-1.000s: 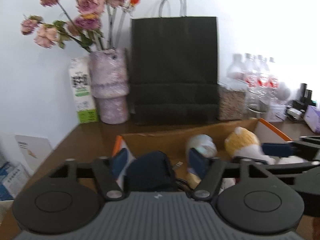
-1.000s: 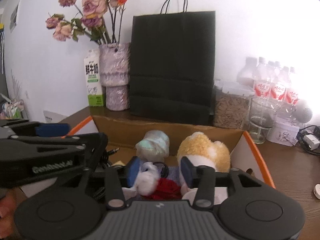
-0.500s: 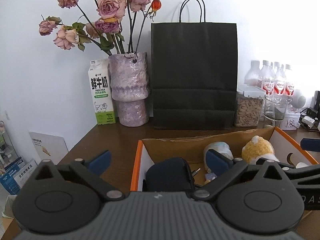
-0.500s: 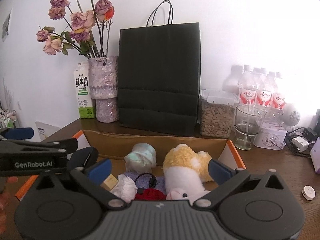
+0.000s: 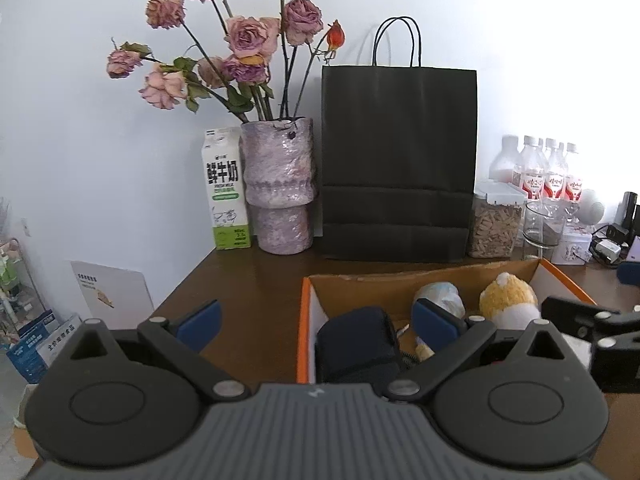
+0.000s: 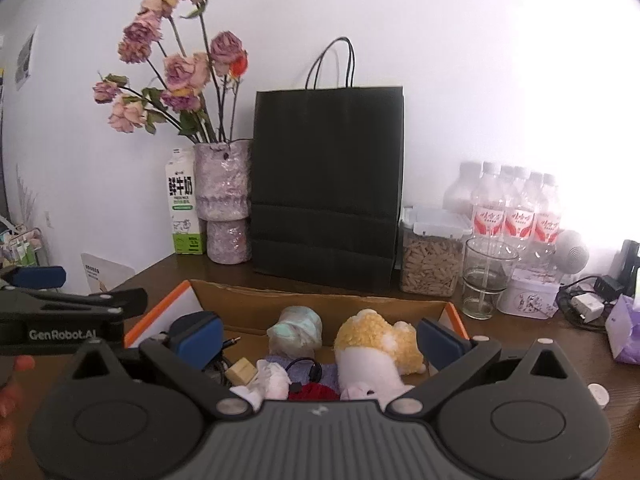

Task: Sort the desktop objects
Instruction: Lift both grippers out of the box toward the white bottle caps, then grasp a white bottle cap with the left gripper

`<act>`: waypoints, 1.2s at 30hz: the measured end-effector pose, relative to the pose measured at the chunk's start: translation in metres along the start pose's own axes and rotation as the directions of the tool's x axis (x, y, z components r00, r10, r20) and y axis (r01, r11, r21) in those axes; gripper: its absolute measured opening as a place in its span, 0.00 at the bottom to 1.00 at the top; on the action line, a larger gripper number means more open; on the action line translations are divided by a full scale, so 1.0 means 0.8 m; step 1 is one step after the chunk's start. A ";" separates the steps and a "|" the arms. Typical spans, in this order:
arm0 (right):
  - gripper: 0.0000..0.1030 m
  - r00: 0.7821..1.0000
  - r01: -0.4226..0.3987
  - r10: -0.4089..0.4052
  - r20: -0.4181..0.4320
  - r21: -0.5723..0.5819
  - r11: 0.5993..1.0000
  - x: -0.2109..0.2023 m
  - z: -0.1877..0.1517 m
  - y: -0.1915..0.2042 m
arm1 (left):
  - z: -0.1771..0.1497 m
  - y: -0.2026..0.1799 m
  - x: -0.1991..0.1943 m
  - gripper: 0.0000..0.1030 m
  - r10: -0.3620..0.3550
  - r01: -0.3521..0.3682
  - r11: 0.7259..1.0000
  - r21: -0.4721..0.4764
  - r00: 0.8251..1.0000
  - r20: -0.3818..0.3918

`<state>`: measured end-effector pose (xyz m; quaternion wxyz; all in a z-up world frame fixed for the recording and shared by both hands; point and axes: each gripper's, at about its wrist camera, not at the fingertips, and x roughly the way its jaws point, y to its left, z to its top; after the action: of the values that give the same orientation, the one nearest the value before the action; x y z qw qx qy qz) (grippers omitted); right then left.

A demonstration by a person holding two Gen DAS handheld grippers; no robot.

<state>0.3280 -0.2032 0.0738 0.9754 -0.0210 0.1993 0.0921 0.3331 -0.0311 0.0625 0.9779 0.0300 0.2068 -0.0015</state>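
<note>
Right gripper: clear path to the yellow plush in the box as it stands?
Probably yes. The right gripper is open and empty, the yellow plush lies uncovered just ahead between its fingers, and the cardboard box is open-topped.

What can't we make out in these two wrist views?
- Box near side: hidden by the gripper body, both views.
- Red item: right view, mostly behind the body, identity unclear.
- Bottle labels: glare, unreadable.
- Right gripper: left view, cut by the edge.

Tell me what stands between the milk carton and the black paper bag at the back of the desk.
The purple vase of dried roses stands between the milk carton and the black paper bag, close against both. The right wrist view shows it clearly; the left wrist view agrees.
</note>
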 end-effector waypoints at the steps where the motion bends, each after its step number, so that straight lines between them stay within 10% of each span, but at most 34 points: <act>1: 1.00 1.000 0.000 0.000 0.001 -0.004 1.000 -0.007 -0.001 0.001 | -0.002 0.002 -0.005 1.00 -0.001 0.001 1.000 -0.002 1.000 -0.005; 27: 1.00 0.969 0.009 -0.005 -0.245 0.018 1.000 -0.090 -0.151 -0.016 | -0.147 -0.023 -0.073 1.00 -0.108 0.131 0.989 0.071 0.960 -0.260; 36: 1.00 0.966 0.013 -0.001 -0.259 0.046 0.999 -0.092 -0.164 -0.026 | -0.158 -0.040 -0.062 0.68 -0.127 0.150 0.987 0.062 0.950 -0.284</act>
<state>0.2149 -0.2467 -0.0175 0.9416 -0.0105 0.3270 0.0802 0.2358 -0.0556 -0.0346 0.9343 0.0560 0.3440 -0.0746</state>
